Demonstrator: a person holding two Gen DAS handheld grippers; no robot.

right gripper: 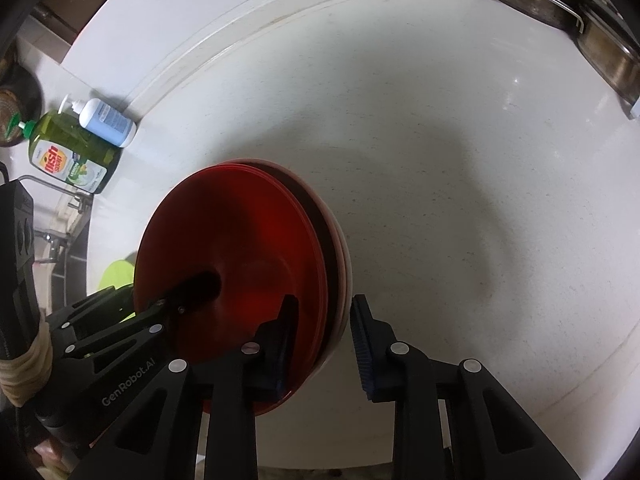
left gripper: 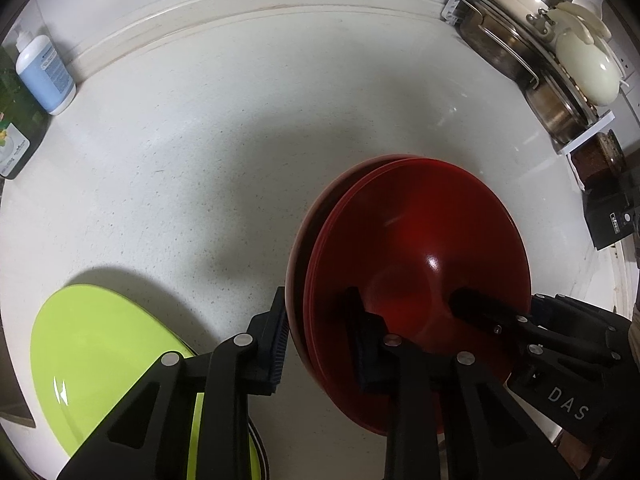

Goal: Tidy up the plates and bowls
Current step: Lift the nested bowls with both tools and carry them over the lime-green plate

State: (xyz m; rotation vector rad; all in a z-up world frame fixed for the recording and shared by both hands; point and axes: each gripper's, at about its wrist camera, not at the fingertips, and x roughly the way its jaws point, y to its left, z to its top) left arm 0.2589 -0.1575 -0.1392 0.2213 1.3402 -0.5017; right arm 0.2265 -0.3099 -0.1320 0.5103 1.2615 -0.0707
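Observation:
A stack of red plates (left gripper: 420, 240) (right gripper: 240, 232) rests on a pale plate whose rim (left gripper: 291, 280) (right gripper: 347, 264) shows at the stack's edge. My left gripper (left gripper: 320, 340) is open and straddles the stack's rim: the outer pad sits against the pale rim, the inner finger over the red inside. My right gripper (right gripper: 324, 340) is open and straddles the opposite rim, with a thin gap at its outer pad. Each view shows the other gripper's finger (left gripper: 476, 308) (right gripper: 196, 286) reaching into the red plate. A lime green plate (left gripper: 100, 352) (right gripper: 118, 276) lies flat at the left.
The white counter (left gripper: 200, 160) runs back to a raised wall edge. A blue soap bottle (left gripper: 44, 76) (right gripper: 108, 122) and green dish soap (right gripper: 68, 156) stand at the far left. A rack of steel pots and lids (left gripper: 540, 52) (right gripper: 560, 4) fills the right corner, beside a dark box (left gripper: 608, 216).

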